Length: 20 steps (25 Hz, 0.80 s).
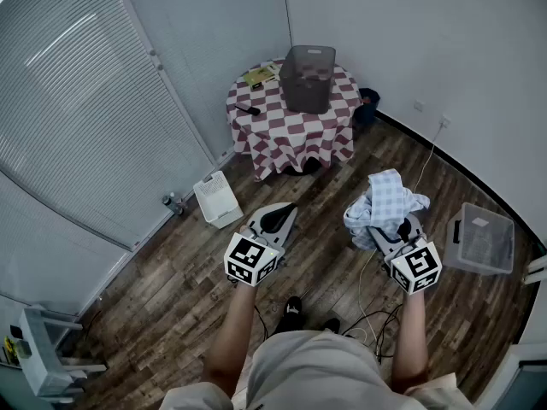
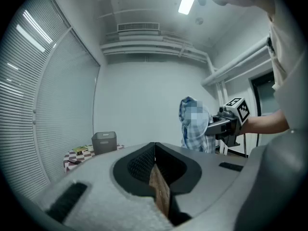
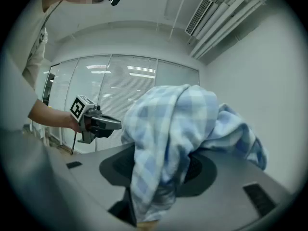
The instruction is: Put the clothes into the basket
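A blue-and-white checked cloth point(image 1: 385, 202) is bunched in my right gripper point(image 1: 395, 229), which is shut on it; in the right gripper view the checked cloth point(image 3: 183, 143) drapes over both jaws and hides them. My left gripper point(image 1: 275, 220) is held beside it at the same height, shut and with nothing between its jaws, which meet in the left gripper view point(image 2: 155, 154). The grey basket point(image 1: 307, 77) stands on a round table with a red-and-white checked tablecloth point(image 1: 291, 131) at the far wall, well ahead of both grippers. From the left gripper view the cloth point(image 2: 195, 124) hangs at the right.
A white bin point(image 1: 217, 198) stands on the wood floor by the blinds at the left. A clear lidded box point(image 1: 479, 237) sits on the floor at the right. Cables point(image 1: 376, 314) trail near the person's feet. A remote point(image 1: 248, 108) and a book point(image 1: 258, 76) lie on the table.
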Motion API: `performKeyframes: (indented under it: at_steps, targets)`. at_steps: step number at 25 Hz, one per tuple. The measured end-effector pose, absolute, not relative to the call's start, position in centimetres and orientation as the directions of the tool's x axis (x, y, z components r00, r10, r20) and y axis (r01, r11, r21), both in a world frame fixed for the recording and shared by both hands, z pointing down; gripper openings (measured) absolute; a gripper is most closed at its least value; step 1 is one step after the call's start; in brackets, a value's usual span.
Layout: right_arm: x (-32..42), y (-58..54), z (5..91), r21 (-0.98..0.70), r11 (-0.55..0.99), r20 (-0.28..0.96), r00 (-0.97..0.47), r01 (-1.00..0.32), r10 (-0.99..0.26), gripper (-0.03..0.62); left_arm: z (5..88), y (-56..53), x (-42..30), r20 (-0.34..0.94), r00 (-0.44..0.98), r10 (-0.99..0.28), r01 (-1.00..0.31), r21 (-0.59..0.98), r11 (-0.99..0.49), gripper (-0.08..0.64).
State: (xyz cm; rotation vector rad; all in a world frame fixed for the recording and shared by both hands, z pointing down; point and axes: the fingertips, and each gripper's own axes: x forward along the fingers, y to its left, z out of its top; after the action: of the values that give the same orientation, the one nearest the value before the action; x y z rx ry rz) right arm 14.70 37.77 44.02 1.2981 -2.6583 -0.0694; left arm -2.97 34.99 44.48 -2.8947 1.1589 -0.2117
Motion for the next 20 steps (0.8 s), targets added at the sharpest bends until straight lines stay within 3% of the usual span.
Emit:
performKeyframes:
  at_steps: [20]
  targets:
    - [19.1,38.0,43.6,0.108,0.633,0.104,-0.624,-0.767,-0.774,0.209,43.3,35.9,0.8,0.122,0.663,-0.739,-0.736,-0.077,-0.673,0.015]
